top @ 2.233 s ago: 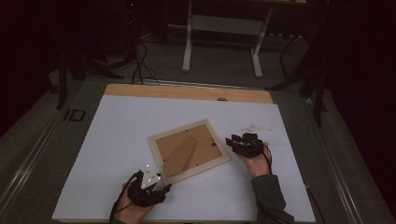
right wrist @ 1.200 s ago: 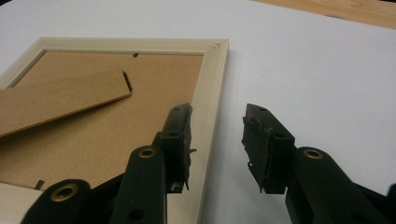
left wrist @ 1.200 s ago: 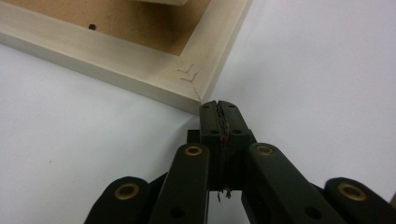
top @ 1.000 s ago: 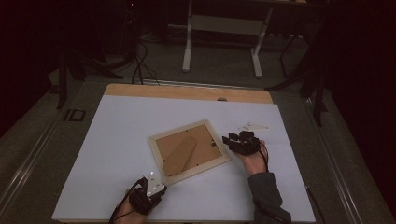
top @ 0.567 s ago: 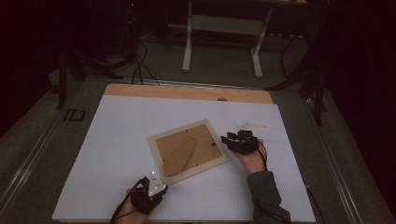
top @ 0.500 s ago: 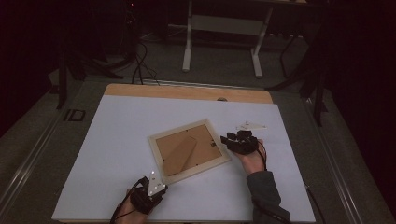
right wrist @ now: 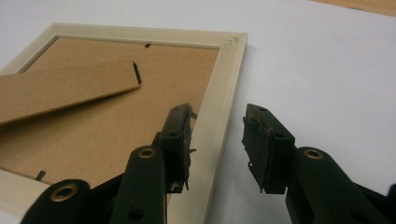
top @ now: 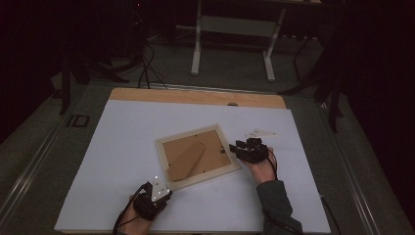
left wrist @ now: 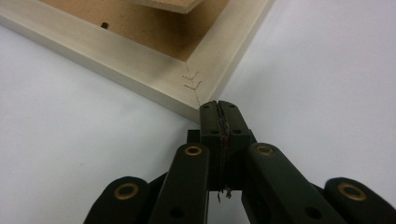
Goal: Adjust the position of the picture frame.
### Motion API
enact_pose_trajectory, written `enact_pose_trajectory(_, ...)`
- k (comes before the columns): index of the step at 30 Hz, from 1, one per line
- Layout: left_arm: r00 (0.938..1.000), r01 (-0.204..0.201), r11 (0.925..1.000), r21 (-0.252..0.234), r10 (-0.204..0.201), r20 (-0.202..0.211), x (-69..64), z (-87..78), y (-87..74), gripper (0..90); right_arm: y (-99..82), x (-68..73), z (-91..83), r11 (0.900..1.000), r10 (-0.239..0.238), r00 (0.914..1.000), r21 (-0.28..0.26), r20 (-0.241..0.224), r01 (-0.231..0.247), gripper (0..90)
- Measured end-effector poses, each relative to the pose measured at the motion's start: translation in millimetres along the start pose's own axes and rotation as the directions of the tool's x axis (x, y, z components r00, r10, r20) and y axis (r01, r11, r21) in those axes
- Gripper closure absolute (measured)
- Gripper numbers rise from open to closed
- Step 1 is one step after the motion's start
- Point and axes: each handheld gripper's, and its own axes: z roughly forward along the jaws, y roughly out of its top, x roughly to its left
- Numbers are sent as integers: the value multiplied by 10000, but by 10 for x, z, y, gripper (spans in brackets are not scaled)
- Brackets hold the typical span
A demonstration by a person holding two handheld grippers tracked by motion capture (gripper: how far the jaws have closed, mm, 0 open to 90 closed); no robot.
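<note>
Picture frame [top: 198, 156] lying face-down on white table cover [top: 117, 147], near middle, turned askew; brown backing board and fold-out stand [right wrist: 60, 91] facing up. Right gripper [right wrist: 217, 140] being held at frame's right rail: jaws parted, one over backing, other outside over cover, rail between, pads not pressing. Left gripper [left wrist: 219, 123] being kept clenched, nothing between jaws, tips just beside frame's near corner [left wrist: 196, 100]; contact cannot be told. Small pale piece [top: 259, 133] lying beyond right hand [top: 262, 169].

The right gripper [right wrist: 217, 144] is straddling the picture frame's [right wrist: 140, 33] right rail, jaws parted. One jaw is sitting over the frame's brown backing [right wrist: 93, 126], the other outside the rail.
</note>
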Motion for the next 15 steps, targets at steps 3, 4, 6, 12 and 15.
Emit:
enact_pose_trajectory(3, 9999, 73, 10000, -63, -73, -92, 37, -6, 2, 900, -12, 2, 5, 10000, 6, 10000, 29, -17, -6, 608)
enact_pose_trajectory(4, 9999, 95, 9999, -74, -96, -109, 48, -4, 1, 900, -12, 2, 5, 10000, 6, 10000, 29, -17, -6, 608)
enact_pose_trajectory(6, 9998, 104, 9999, -77, -106, -160, 69, -2, 2, 900, -23, 0, 11, 10000, -1, 10000, 47, -23, 1, 608)
enact_pose_trajectory(12, 9995, 144, 9999, -75, -146, -280, 157, 36, 36, 900, -39, 3, 18, 10000, -17, 10000, 71, -40, 18, 608)
enact_pose_trajectory(15, 9994, 181, 9998, -90, -183, -297, 211, 73, 64, 900, -42, 1, 15, 10000, -18, 10000, 62, -44, 18, 608)
